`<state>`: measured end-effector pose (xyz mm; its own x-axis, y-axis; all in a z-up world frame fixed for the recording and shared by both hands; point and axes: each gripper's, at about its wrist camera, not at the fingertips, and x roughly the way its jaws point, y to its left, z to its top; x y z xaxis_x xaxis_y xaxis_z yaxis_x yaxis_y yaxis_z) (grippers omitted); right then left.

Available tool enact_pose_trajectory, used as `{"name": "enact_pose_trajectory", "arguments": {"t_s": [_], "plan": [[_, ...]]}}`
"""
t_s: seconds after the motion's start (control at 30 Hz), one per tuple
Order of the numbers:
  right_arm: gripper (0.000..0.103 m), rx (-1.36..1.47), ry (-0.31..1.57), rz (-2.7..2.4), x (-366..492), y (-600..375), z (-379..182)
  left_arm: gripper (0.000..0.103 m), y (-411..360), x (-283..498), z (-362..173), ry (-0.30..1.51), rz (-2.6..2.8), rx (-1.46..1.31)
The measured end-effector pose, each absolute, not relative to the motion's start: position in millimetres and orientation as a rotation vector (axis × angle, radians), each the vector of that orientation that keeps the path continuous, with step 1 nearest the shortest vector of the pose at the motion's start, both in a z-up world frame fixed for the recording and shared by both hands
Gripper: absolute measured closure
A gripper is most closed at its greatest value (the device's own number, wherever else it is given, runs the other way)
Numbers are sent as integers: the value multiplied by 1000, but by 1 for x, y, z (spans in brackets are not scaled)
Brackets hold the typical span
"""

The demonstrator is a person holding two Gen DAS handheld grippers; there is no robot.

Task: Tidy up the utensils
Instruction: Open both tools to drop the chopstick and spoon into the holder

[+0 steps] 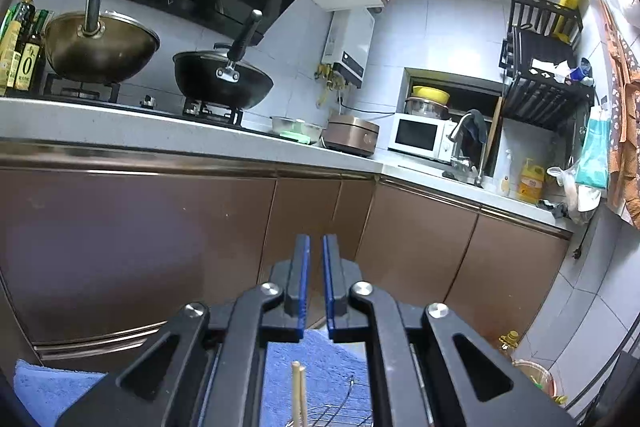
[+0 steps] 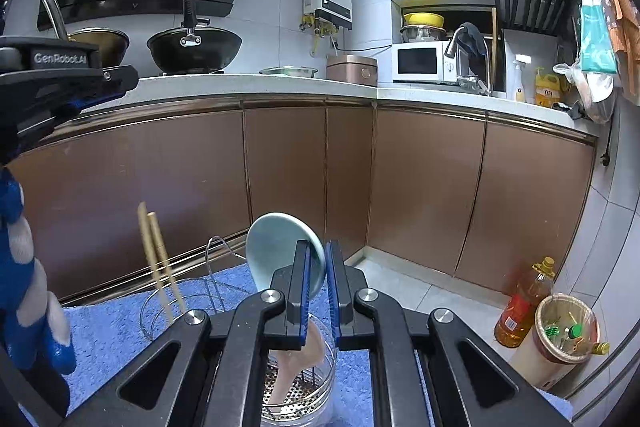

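Right claw (image 2: 317, 283) together, empty, above the holder (image 2: 298, 383), beside the blue spoon (image 2: 276, 247) standing in it. Left claw (image 1: 314, 267) together, empty. Chopsticks (image 2: 158, 259) lean in wire rack (image 2: 188, 299). Spoon looks ceramic: stiff, slippery, chippable; grip the handle.

on the mat (image 2: 120, 327), a pair of chopsticks (image 2: 158, 259) leans in a wire holder (image 2: 208, 283) at left; right of it a spoon (image 2: 280, 255) stands in a round holder (image 2: 304, 387). an oil bottle (image 2: 524, 303) and a bin (image 2: 560, 339) sit on the floor (image 2: 404, 291) toward the right wall, the bottle just left of the bin.
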<state>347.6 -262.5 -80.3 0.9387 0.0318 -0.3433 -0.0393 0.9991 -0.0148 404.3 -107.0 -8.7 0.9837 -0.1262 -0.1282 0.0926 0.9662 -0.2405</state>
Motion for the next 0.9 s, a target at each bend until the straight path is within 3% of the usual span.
{"name": "enact_pose_trajectory", "arguments": {"t_s": [0.33, 0.5, 0.57, 0.63, 0.67, 0.9], "plan": [[92, 11, 366, 55, 342, -270, -89, 97, -95, 399, -8, 190, -189, -288], [64, 21, 359, 55, 328, -274, -85, 95, -91, 381, -7, 215, -215, -270], [63, 27, 351, 56, 319, -276, -80, 91, -89, 369, -4, 223, -231, -247], [60, 35, 344, 58, 308, -279, -73, 66, -86, 356, -1, 231, -243, -230], [58, 40, 340, 59, 302, -281, -71, 62, -83, 348, 0, 233, -245, -223], [46, 101, 321, 41, 236, -300, -54, 50, -60, 289, 0, 254, -246, -181]]}}
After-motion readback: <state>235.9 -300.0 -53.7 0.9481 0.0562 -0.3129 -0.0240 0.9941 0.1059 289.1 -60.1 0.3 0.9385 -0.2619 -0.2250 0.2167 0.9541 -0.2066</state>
